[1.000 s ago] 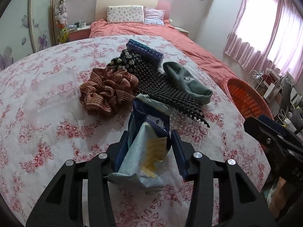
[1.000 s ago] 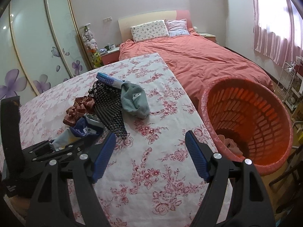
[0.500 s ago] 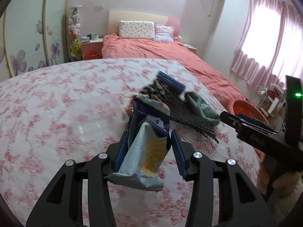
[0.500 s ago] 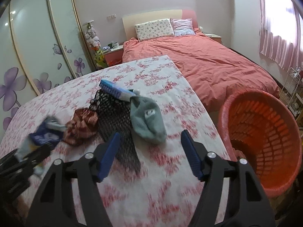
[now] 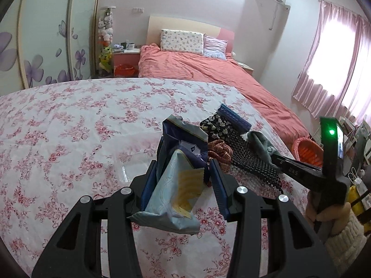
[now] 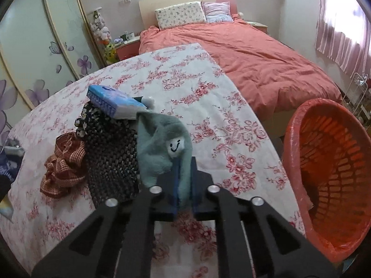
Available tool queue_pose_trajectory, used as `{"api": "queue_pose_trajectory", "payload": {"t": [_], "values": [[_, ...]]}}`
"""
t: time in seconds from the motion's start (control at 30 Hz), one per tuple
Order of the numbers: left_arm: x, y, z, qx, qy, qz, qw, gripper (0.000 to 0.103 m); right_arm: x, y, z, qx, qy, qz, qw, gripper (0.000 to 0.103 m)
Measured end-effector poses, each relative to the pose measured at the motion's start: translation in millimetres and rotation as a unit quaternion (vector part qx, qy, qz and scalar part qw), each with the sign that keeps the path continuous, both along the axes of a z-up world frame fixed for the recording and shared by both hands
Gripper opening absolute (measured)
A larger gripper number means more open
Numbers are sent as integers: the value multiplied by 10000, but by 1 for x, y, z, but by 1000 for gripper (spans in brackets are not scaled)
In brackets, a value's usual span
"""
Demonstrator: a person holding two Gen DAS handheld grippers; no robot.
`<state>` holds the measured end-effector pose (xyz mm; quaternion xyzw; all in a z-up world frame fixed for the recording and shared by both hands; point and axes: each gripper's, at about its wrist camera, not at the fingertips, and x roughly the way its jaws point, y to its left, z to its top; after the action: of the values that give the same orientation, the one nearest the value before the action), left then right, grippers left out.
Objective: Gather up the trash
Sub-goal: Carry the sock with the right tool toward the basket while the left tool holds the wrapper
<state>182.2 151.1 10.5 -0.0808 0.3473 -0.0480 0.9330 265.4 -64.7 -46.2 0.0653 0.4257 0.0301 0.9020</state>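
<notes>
- Left wrist view: left tongs (image 5: 183,185) clamped on one snack wrapper (image 5: 178,178), now lifted above the tabletop (image 5: 69,120).
- Right tongs (image 6: 184,185), apart half a second ago, now clamped on one grey sock (image 6: 162,143); second pickup begun.
- Remaining: one scrunchie (image 6: 62,162), one black mesh (image 6: 111,159), one tissue pack (image 6: 111,102).
- One orange basket (image 6: 329,173) stands beside the tabletop.

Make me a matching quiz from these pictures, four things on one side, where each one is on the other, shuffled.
Things:
1. snack bags
2. grey sock
3. blue tissue pack
4. orange basket

Places:
A. lying on the black patterned cloth
B. beside the table, off its edge
C. in the left tongs
D. in the right tongs

Pairs: 1-C, 2-D, 3-A, 4-B
</notes>
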Motion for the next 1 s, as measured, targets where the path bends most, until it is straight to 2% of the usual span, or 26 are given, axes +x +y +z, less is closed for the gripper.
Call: {"api": "queue_pose_trajectory", "payload": {"t": [0.27,0.53,0.8,1.0], "values": [[1,-15,6,-54,-76,-150,9998,45,-36,-19,40,-7,-775,-152,9969,7],[1,-46,18,-86,-227,-424,9988,45,-78,-41,74,-141,-1470,-335,9885,7],[0,-85,30,-119,-389,-777,9961,45,-107,-73,97,-54,-1895,-734,9791,7],[4,-123,33,-200,-434,-1106,9927,45,-129,-98,107,-284,-2184,-1075,9695,7]]}}
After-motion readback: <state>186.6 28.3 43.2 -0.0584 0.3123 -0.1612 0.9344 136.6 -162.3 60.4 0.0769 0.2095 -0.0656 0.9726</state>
